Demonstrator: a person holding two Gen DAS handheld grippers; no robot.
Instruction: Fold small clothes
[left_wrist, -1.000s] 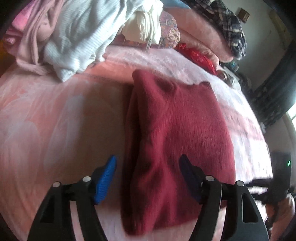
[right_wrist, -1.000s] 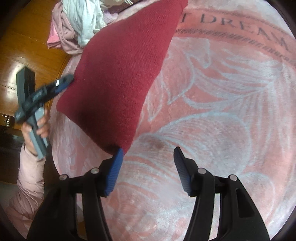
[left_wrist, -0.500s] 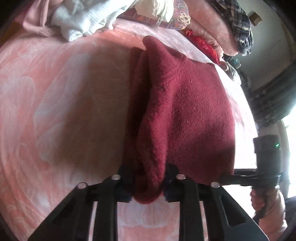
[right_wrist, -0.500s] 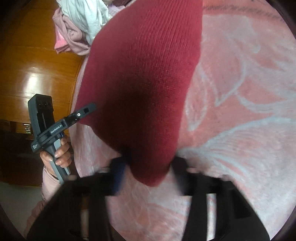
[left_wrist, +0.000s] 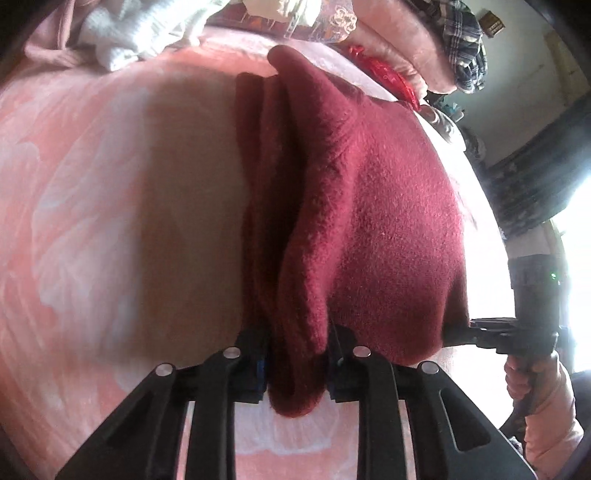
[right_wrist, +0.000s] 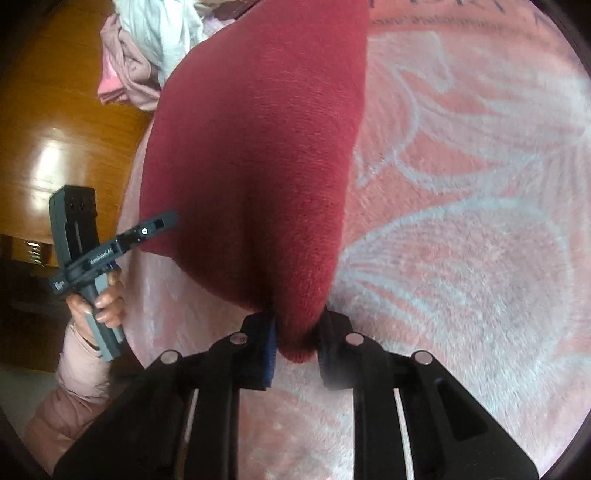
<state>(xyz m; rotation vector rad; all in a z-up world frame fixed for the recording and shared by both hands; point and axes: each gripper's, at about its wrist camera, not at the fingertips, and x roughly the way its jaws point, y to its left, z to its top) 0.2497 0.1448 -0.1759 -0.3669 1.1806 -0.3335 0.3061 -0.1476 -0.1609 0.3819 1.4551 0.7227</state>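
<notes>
Sweater (left_wrist: 369, 206), maroon, lies partly folded lengthwise on the bed (left_wrist: 110, 184); left tool (left_wrist: 297, 363) grips its near corner, its jaws opening slightly, while right tool (right_wrist: 297, 341) closes on the other; cross-fold remains.

Dark red knit sweater (left_wrist: 388, 221), folded lengthwise, flat on pink bedspread (left_wrist: 110, 203), near corners bunched.

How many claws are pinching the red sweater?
2. The left claw pinches one near corner of the red sweater; the right claw pinches the other near corner.
</notes>
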